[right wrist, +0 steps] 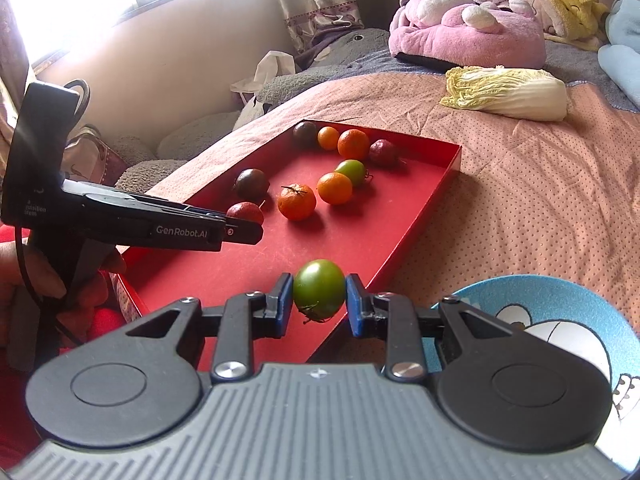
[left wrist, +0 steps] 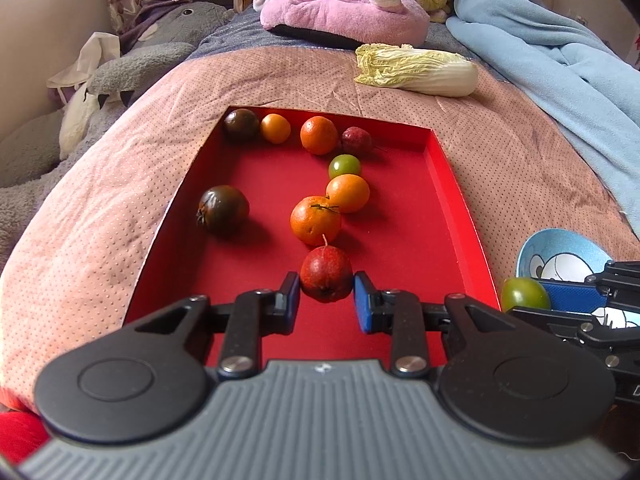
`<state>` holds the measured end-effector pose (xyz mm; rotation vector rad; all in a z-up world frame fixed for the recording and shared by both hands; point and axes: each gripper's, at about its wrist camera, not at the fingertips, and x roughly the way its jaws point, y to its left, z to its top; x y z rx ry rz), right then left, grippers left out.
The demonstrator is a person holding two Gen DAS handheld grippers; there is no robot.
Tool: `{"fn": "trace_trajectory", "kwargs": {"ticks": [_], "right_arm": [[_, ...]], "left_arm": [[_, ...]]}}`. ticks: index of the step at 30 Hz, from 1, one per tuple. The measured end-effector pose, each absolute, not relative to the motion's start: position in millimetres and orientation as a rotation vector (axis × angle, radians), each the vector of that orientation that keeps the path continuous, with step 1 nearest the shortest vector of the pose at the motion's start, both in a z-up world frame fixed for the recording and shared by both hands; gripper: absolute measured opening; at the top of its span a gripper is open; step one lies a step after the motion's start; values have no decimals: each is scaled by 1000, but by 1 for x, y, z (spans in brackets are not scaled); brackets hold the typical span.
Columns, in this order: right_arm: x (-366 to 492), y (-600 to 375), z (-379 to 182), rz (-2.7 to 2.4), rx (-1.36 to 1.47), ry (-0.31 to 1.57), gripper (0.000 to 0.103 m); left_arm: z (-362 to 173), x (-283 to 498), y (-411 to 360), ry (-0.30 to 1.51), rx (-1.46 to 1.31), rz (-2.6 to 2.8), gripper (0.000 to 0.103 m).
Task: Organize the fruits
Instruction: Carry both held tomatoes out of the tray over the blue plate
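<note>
**Two grippers, one fruit each, over the red tray**

The left gripper pinches a speckled red fruit low over the shallow red cardboard tray; the right gripper pinches a green tomato above the tray's near edge, beside the blue cartoon bowl. Squeeze gently and set each down beside its like. Resting in the tray: two dark tomatoes, four orange fruits, one green, one red.
</note>
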<state>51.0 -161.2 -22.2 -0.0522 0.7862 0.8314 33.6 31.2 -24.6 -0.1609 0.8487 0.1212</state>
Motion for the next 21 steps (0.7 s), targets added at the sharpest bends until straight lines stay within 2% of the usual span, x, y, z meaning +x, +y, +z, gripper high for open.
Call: {"fn": "trace_trajectory", "kwargs": {"ticks": [9,21], "right_arm": [[43,-213,-22,761,-31,775,33],[43,-293,-48,552,-38,791,33]], "left_arm": [[-9,29,1,812,-77,64,32],[-4,33,-81,800,-33,-161,32]]}}
